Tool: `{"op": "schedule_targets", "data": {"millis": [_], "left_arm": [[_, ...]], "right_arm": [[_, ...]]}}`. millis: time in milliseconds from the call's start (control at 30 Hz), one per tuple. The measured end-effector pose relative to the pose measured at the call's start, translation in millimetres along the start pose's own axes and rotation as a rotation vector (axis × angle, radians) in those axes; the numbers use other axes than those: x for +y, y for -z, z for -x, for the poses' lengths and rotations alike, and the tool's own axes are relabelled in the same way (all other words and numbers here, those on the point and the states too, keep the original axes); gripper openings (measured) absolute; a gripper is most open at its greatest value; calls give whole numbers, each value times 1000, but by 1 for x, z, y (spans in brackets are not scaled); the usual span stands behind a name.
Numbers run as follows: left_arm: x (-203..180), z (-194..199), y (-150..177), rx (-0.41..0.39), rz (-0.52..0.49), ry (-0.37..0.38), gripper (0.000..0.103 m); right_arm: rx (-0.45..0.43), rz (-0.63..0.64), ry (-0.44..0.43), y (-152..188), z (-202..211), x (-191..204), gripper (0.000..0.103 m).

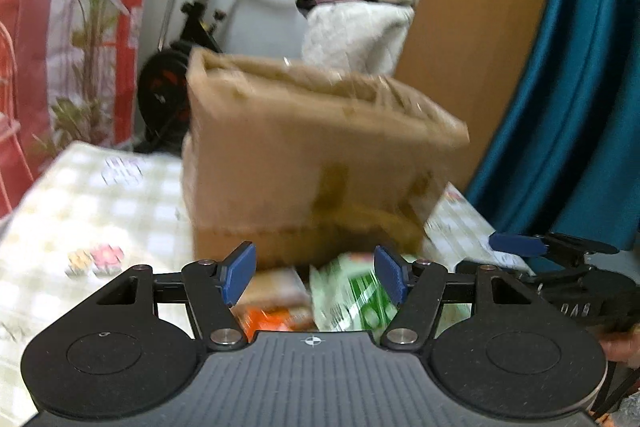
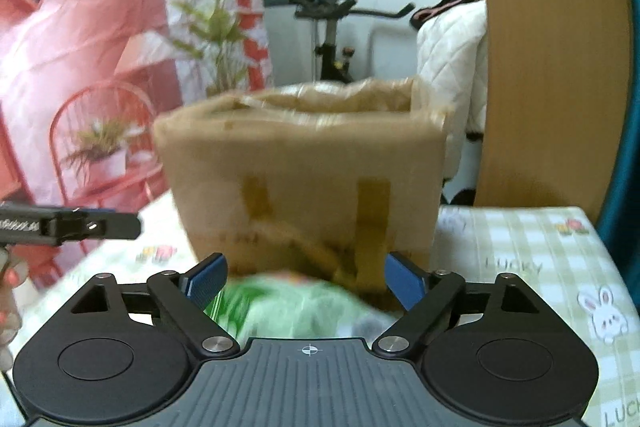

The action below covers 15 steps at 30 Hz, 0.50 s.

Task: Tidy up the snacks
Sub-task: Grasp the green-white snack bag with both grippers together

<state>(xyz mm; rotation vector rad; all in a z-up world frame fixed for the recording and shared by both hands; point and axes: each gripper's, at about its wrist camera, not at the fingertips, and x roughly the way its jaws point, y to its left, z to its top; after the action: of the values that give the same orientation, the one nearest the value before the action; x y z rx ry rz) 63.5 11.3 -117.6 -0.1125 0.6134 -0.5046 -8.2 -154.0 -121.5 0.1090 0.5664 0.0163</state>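
A brown cardboard box (image 1: 312, 155) (image 2: 304, 179) with an open top stands on the checked tablecloth (image 1: 80, 211) (image 2: 532, 259). In front of it lie snack packets: a green and white one (image 1: 348, 295) (image 2: 296, 303) and an orange one (image 1: 276, 315). My left gripper (image 1: 315, 273) is open above these packets, its blue pads apart with nothing pressed between them. My right gripper (image 2: 306, 283) is open over the green packet, pads clear of it. The right gripper also shows at the right edge of the left wrist view (image 1: 520, 245). The left gripper shows at the left edge of the right wrist view (image 2: 96, 225).
Behind the table stand an exercise bike (image 1: 192, 27) (image 2: 332, 39), a potted plant (image 1: 92, 27), a white quilted cushion (image 1: 356, 35), a wooden panel (image 1: 480, 27) (image 2: 548, 67) and a teal curtain (image 1: 580, 87). A person's fingers (image 2: 10, 303) grip the left handle.
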Motion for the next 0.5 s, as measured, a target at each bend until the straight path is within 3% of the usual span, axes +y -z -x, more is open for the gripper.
{"op": "schedule_targets", "data": {"millis": [200,367,500], "left_arm": [[-5,-15,23,72,5,40,68],[-6,-24,31,101,-15,40,68],[-10,-32,34,122,-20,44,68]], "right_arm": [[99,95,-6,31,-4,18,80],[129,79,-15,41,-10,21,69],[136,88,-26,41,-9,17,50]]}}
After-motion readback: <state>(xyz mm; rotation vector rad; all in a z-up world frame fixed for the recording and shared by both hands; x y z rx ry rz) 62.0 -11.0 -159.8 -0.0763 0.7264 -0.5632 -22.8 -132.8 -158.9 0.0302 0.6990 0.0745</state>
